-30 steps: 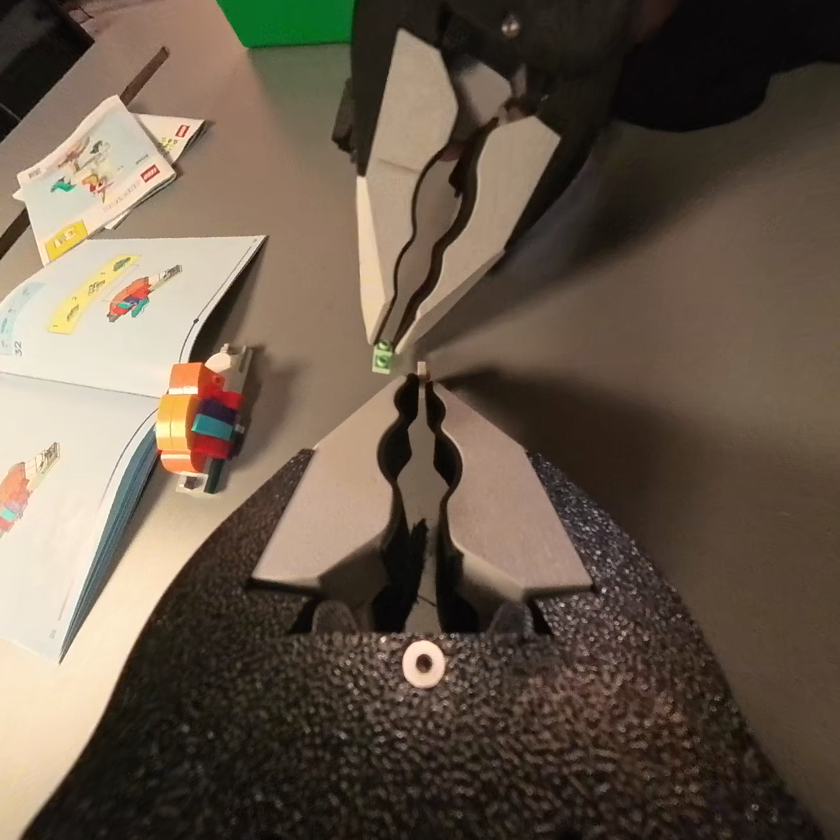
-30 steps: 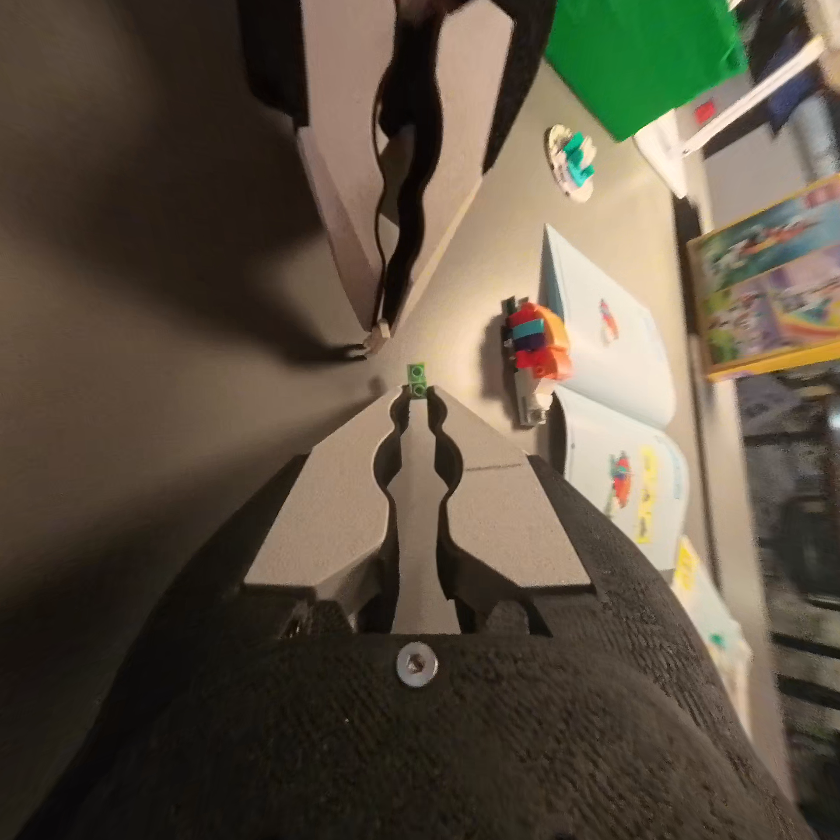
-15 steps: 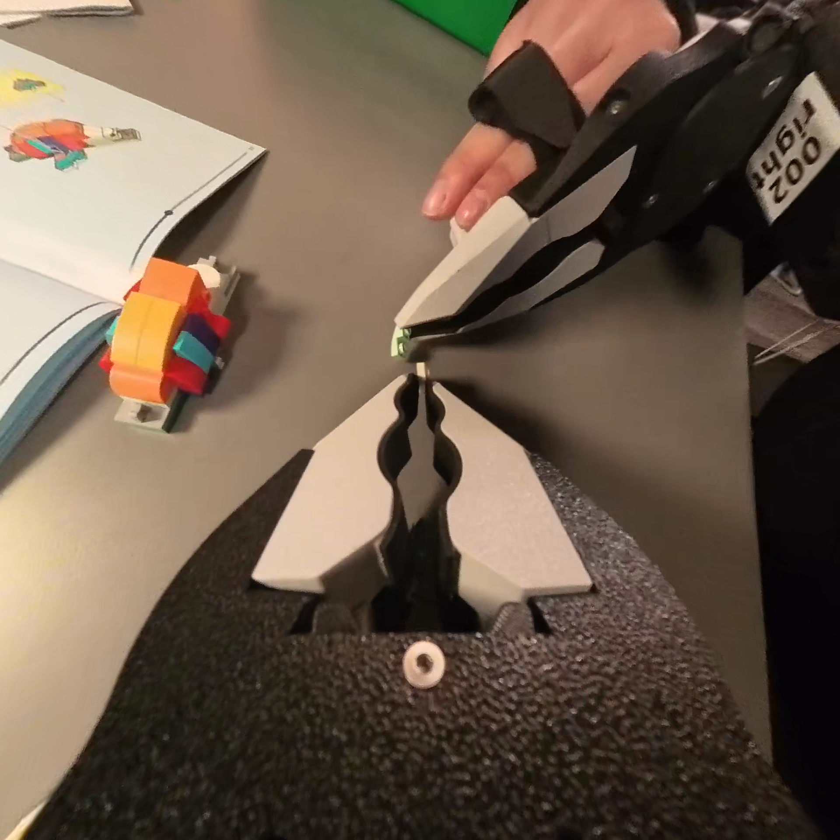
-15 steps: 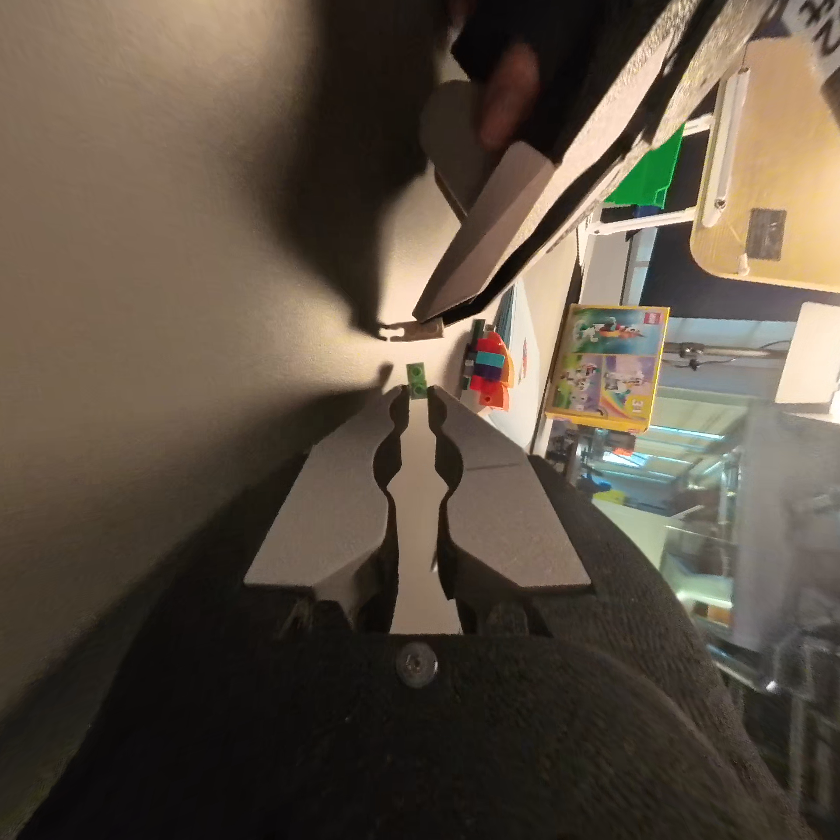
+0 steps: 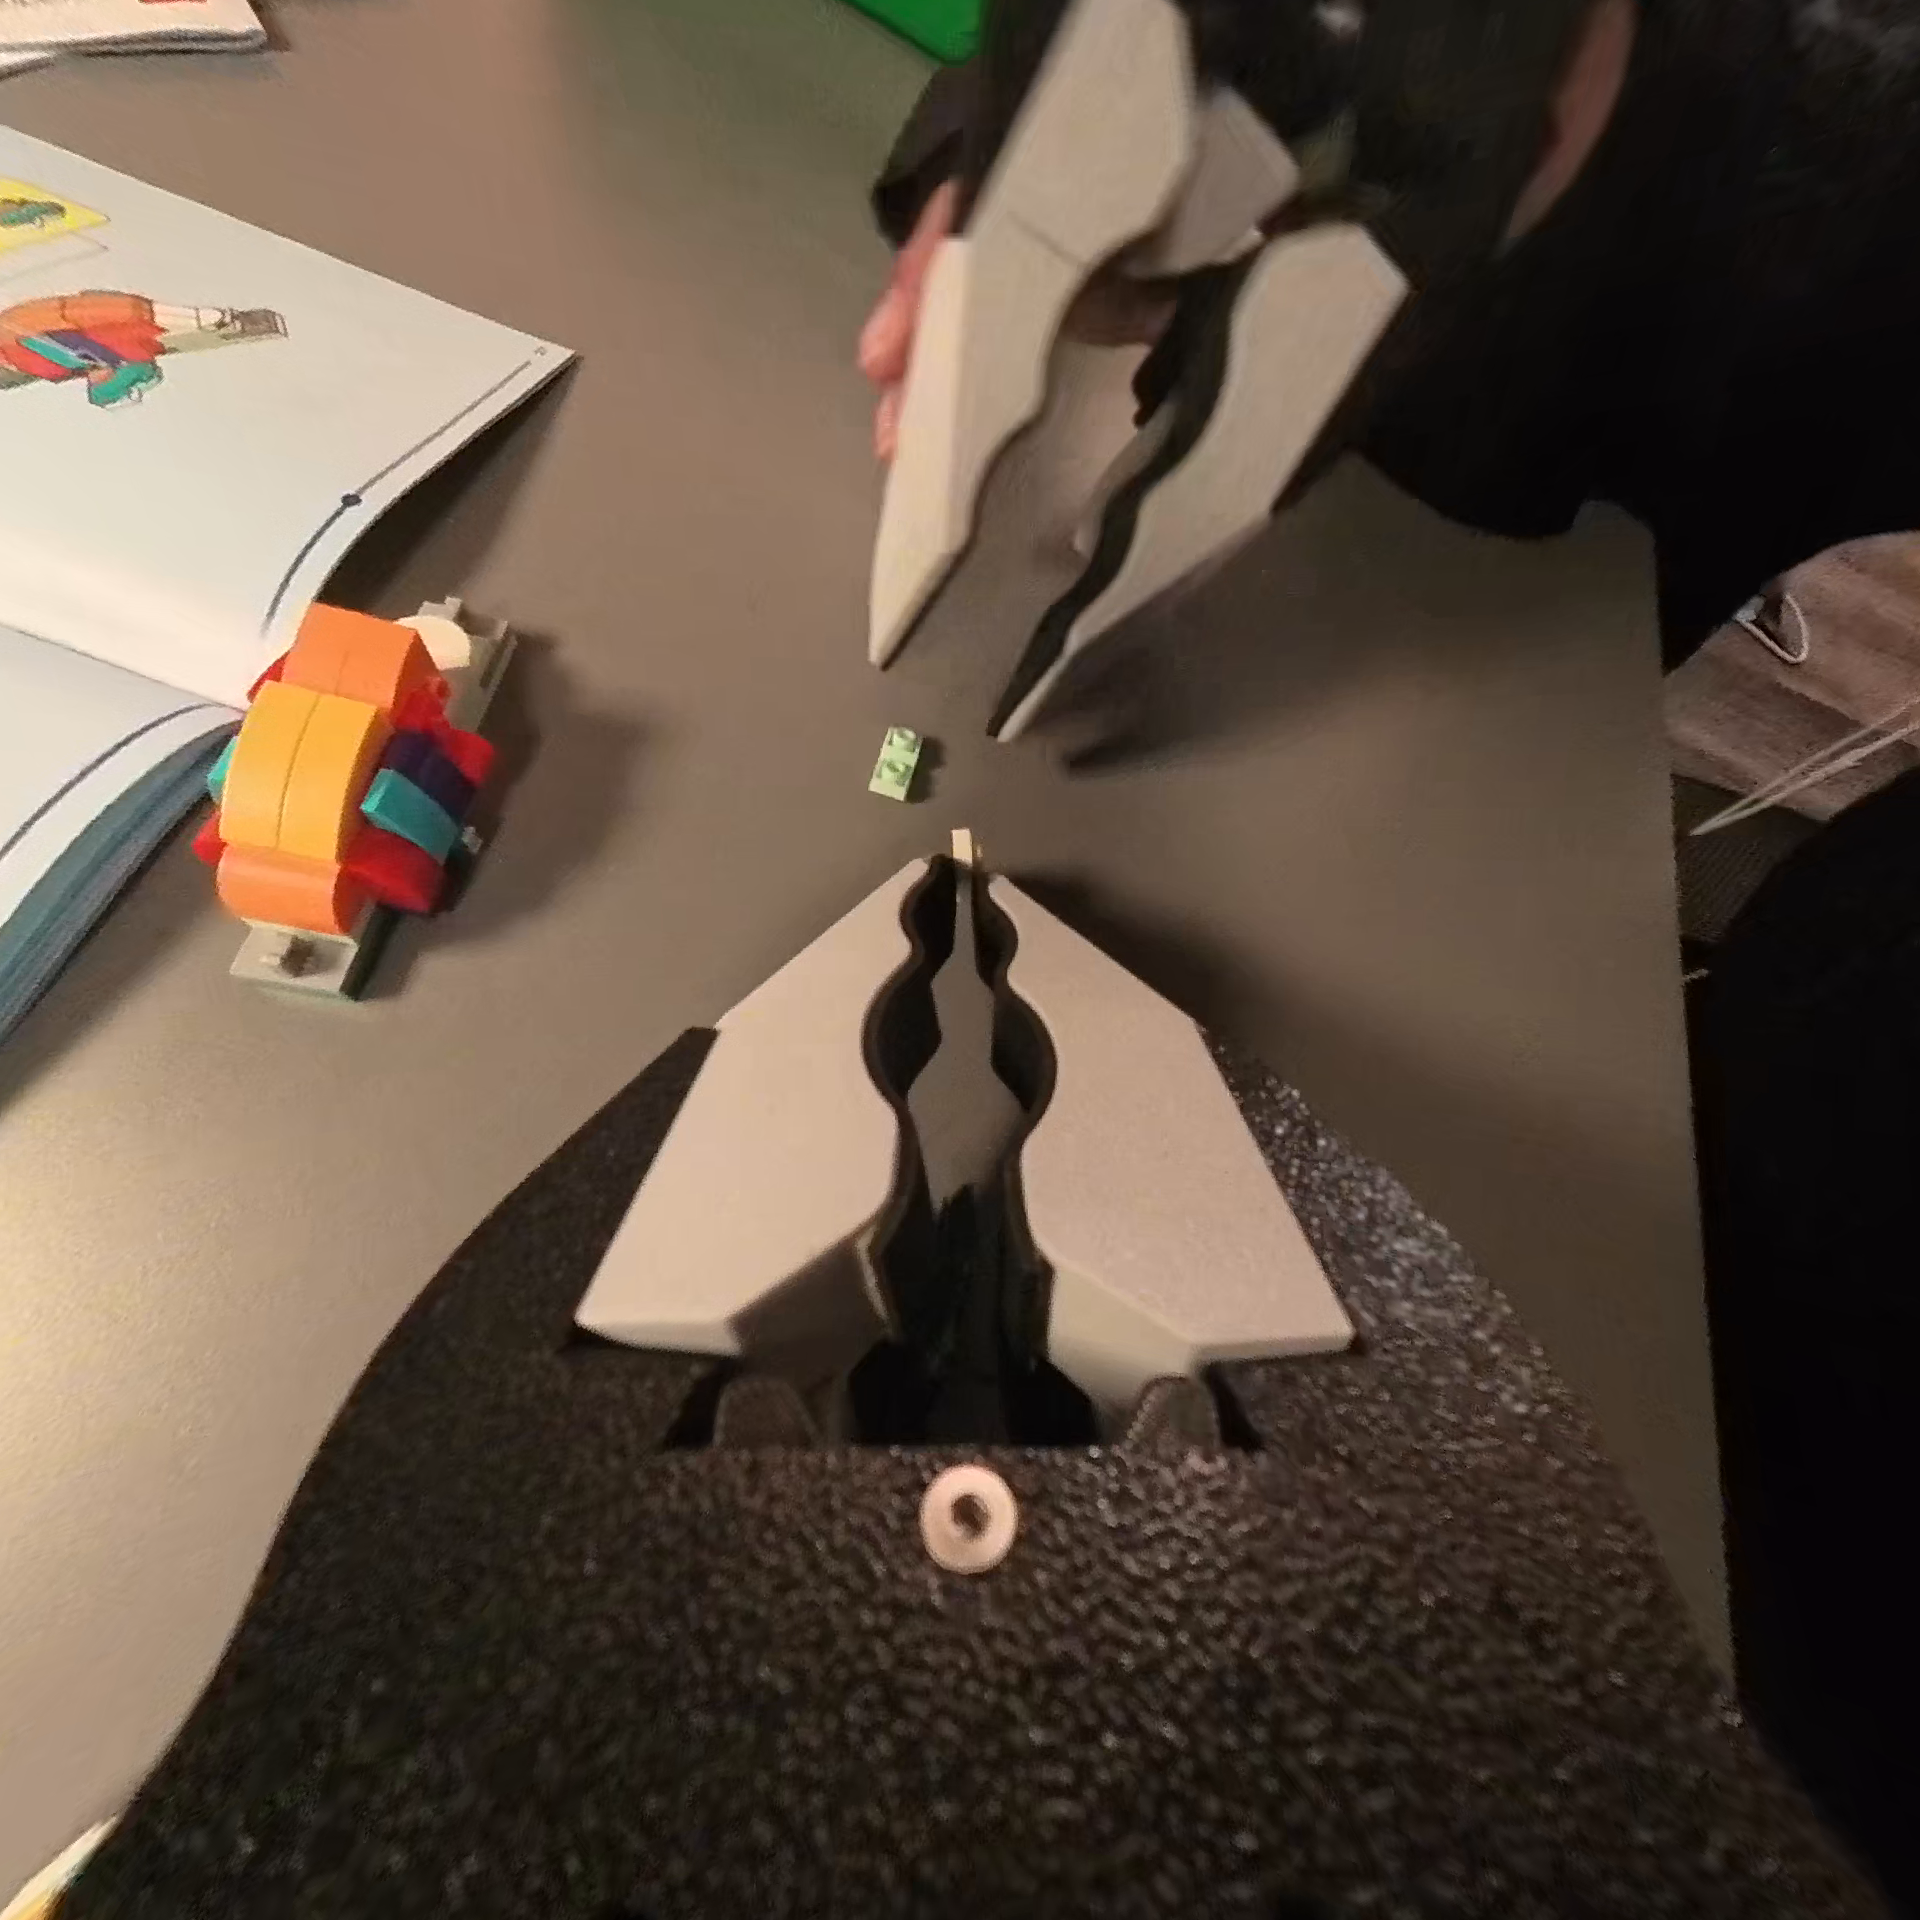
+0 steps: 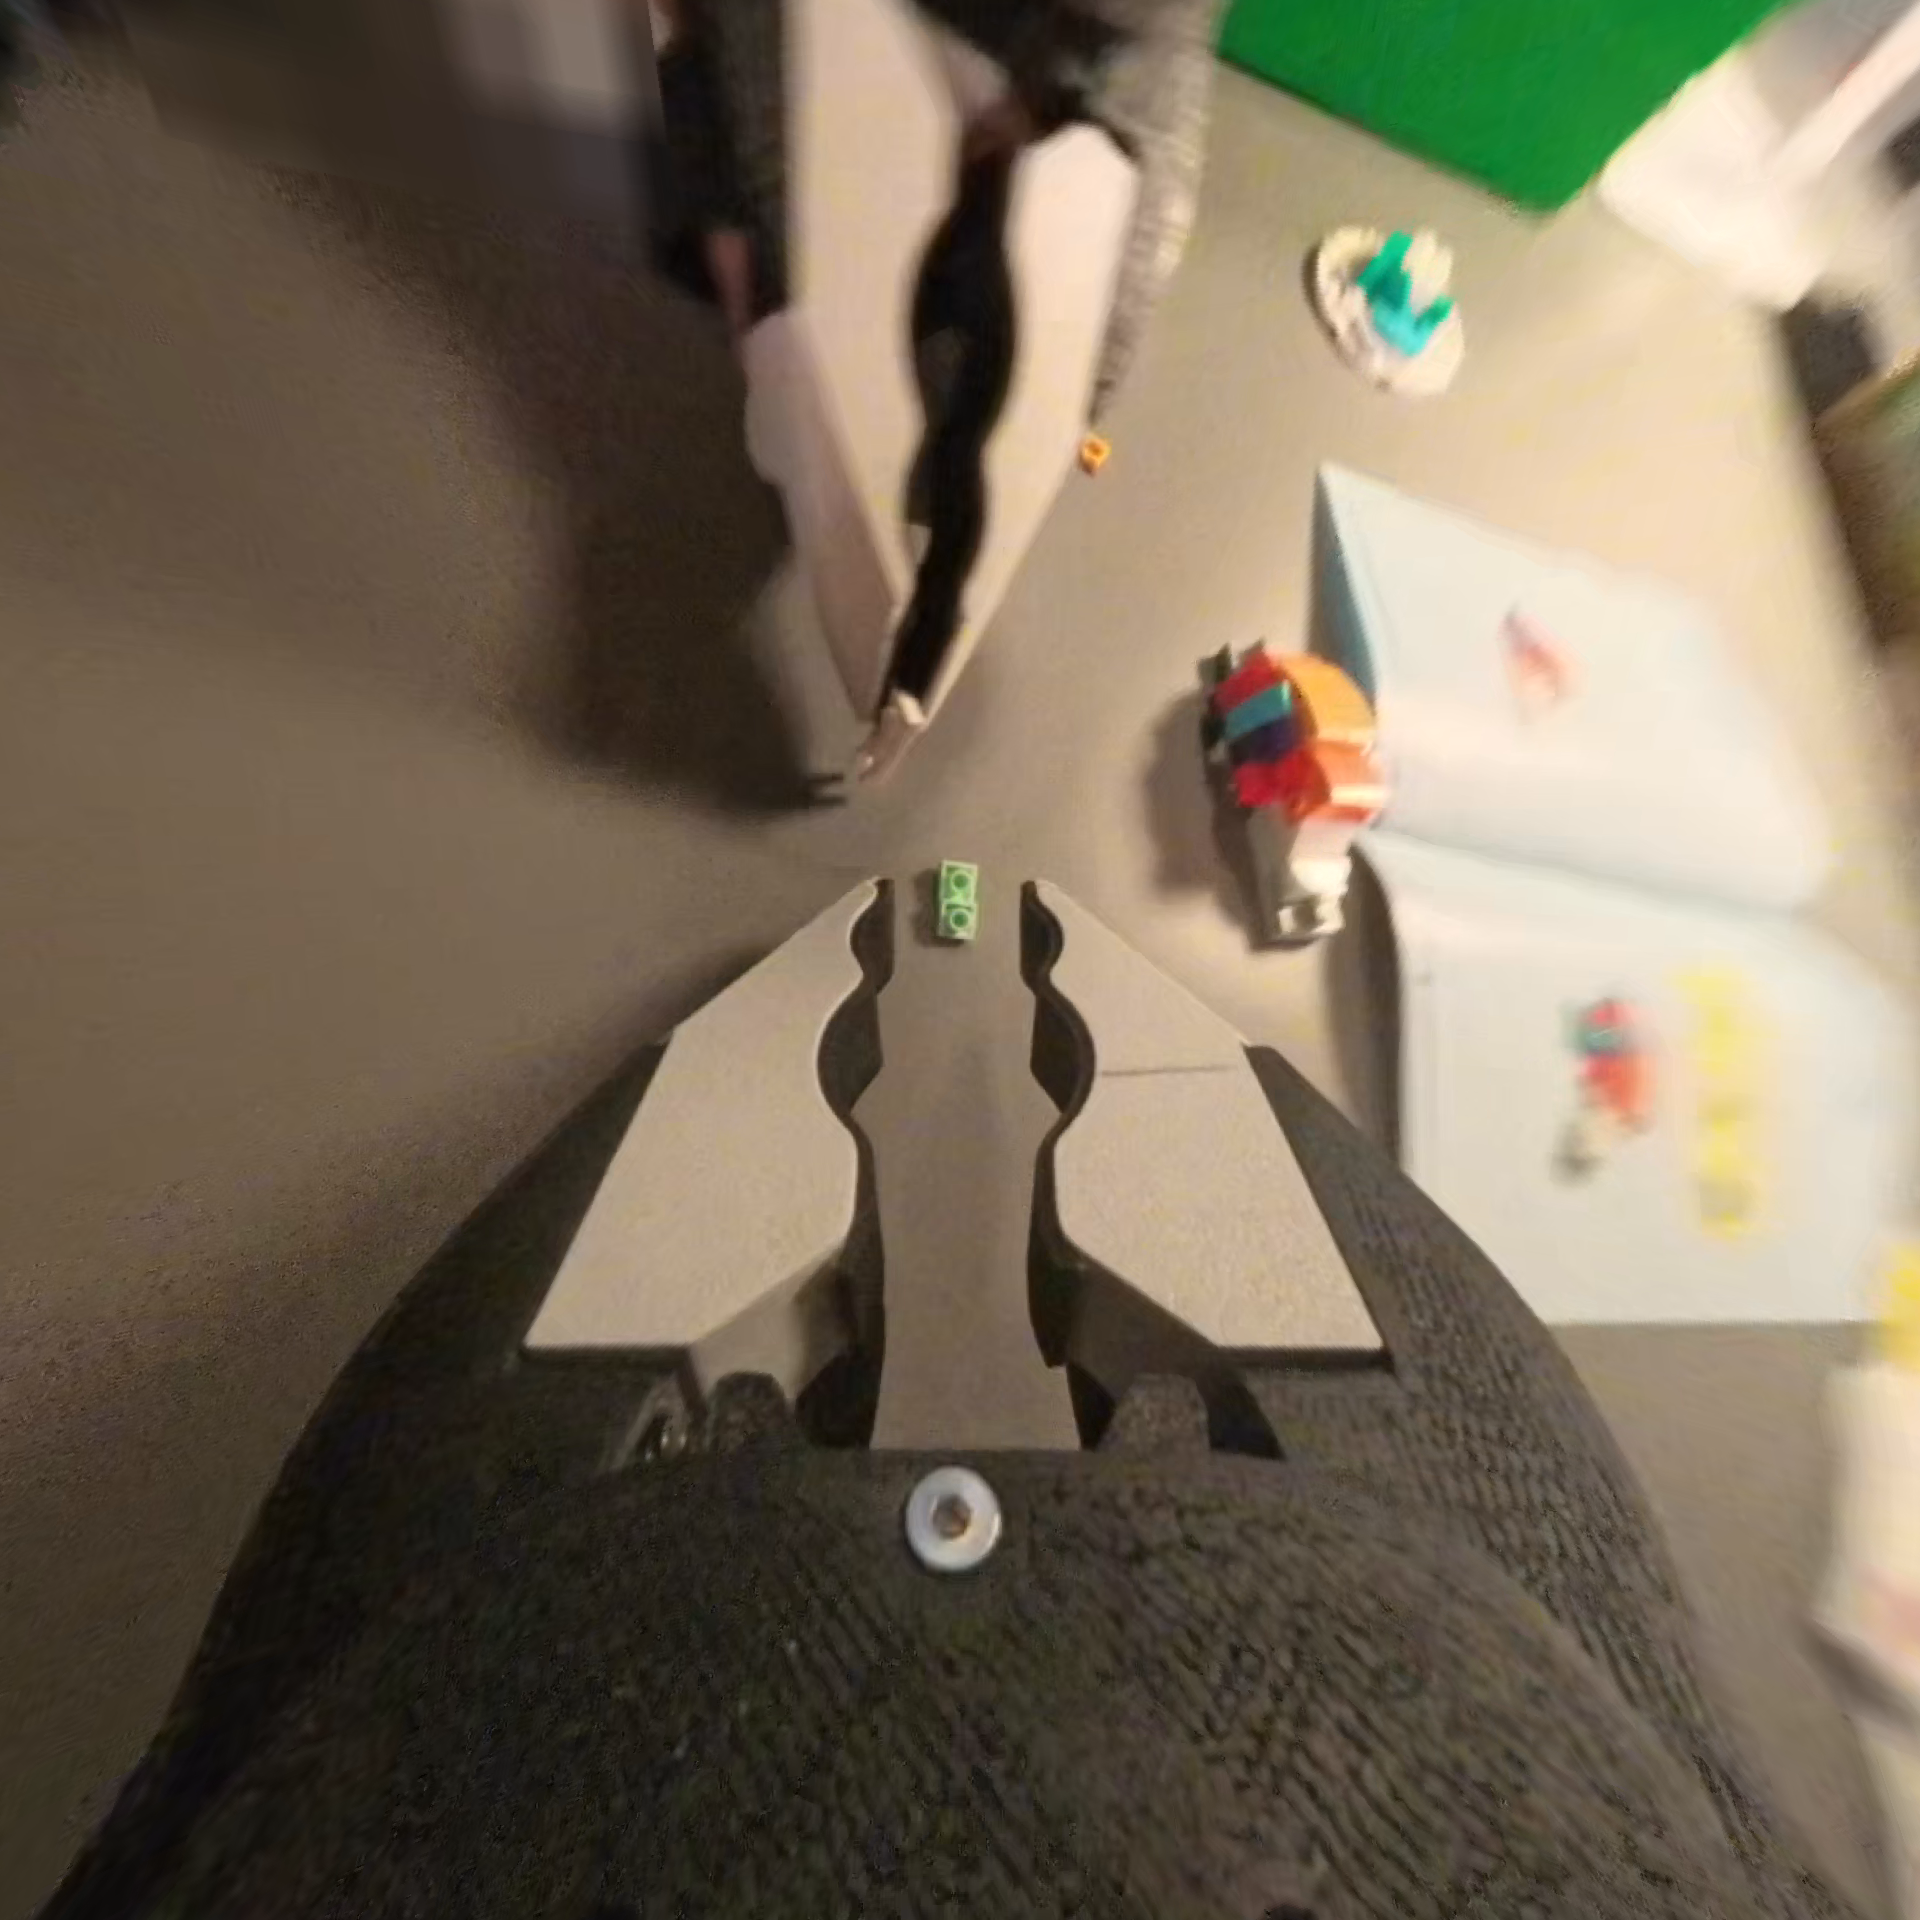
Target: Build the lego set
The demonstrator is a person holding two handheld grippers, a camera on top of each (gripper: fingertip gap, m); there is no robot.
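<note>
A small green two-stud plate (image 5: 900, 764) lies loose on the grey table (image 5: 1299, 935). In the right wrist view it (image 6: 958, 902) sits between the tips of my right gripper (image 6: 954, 891), which is open and does not touch it. In the left wrist view the right gripper (image 5: 940, 691) hangs just over the plate. My left gripper (image 5: 961, 868) is shut on a thin cream piece (image 5: 964, 847), held close to the plate. The left gripper (image 6: 888, 738) faces my right one. The colourful part-built model (image 5: 343, 790) lies on its side to the left.
An open instruction booklet (image 5: 208, 436) lies beside the model (image 6: 1288, 758). A small orange piece (image 6: 1093, 452), a white round part with teal pieces (image 6: 1387, 307) and a green box (image 6: 1455, 83) lie farther off. The table edge (image 5: 1662, 727) runs on the right. Both grippers' tips are close together, under 4 cm apart.
My right gripper has opened and let go of the green plate, which now lies on the table. The left gripper still holds the cream piece close by.
</note>
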